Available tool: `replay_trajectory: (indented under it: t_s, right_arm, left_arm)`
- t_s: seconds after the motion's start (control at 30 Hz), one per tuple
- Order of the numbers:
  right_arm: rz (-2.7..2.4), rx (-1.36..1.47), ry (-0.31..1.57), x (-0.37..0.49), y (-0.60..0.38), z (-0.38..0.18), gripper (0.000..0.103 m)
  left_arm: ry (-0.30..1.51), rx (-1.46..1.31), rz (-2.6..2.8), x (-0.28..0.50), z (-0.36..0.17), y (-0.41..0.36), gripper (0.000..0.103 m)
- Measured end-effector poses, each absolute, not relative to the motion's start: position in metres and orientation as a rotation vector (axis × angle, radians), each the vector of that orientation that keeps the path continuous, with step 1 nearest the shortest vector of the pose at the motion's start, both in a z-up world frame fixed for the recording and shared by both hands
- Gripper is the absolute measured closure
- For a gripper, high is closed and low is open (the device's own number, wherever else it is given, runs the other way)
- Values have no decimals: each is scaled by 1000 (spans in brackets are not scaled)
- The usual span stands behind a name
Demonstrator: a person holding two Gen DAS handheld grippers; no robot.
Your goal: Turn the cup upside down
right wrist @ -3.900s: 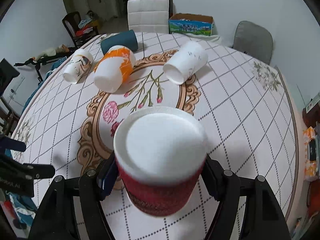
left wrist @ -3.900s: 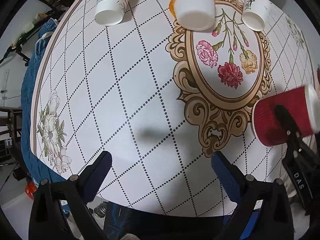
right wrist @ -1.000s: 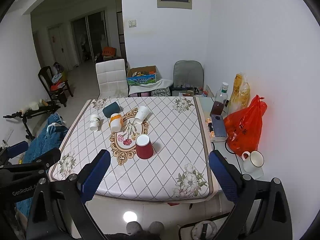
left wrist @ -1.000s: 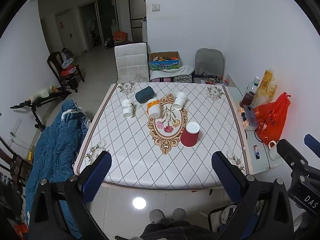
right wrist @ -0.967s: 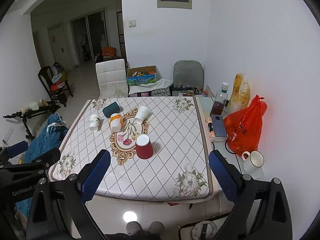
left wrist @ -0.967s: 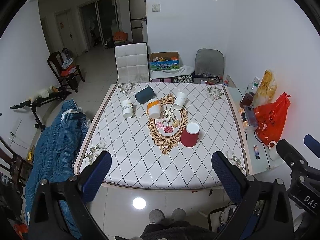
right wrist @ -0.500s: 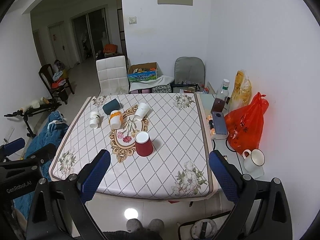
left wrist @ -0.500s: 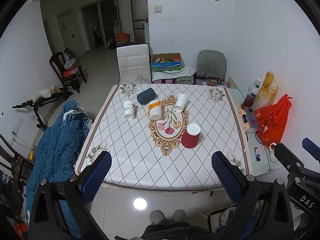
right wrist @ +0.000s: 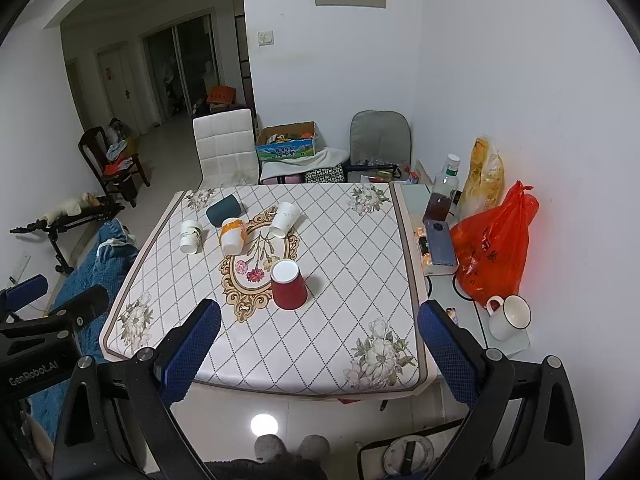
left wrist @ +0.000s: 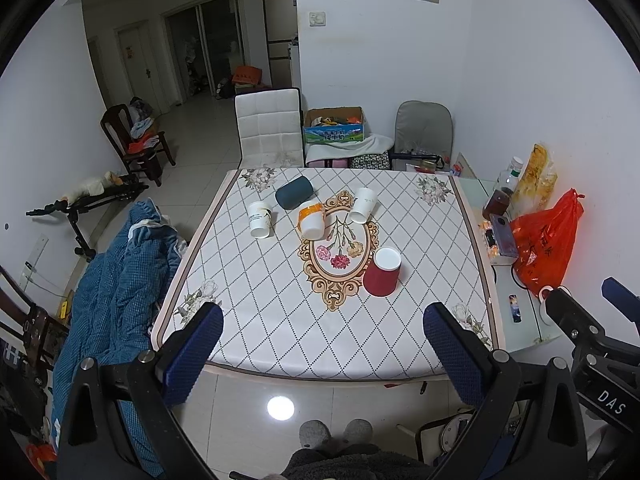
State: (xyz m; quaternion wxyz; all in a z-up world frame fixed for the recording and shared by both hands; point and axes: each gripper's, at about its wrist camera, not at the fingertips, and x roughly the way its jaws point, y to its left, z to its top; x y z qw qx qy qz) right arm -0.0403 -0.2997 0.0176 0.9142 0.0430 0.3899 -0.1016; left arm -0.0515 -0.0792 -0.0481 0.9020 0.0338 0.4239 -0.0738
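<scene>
The red cup [left wrist: 382,272] stands upside down on the worktop [left wrist: 280,320], white base up, just right of the oval flower medallion, near the centre of both views. Both claws hang well back from it with nothing between their blue pads: the left claw [left wrist: 322,354] and the right claw [right wrist: 318,350] are each spread wide at the bottom of their frames. Toward the worktop's far side lie three paper cups [left wrist: 311,220] on their sides and a dark teal roll [left wrist: 294,192].

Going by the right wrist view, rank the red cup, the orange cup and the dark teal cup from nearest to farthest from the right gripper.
1. red cup: upside down beside the medallion, nearest the right gripper.
2. orange cup: on its side, mid-table, left.
3. dark teal cup: on its side, toward the far left edge.
</scene>
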Motion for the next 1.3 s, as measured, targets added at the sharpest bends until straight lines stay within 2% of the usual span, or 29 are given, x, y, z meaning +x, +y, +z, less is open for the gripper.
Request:
replay_trajectory:
  t_s: [1.3]
  right_arm:
    - [-205, 90, 806, -43, -305, 16, 2]
  left_arm:
    - [865, 73, -146, -60, -46, -77, 1]
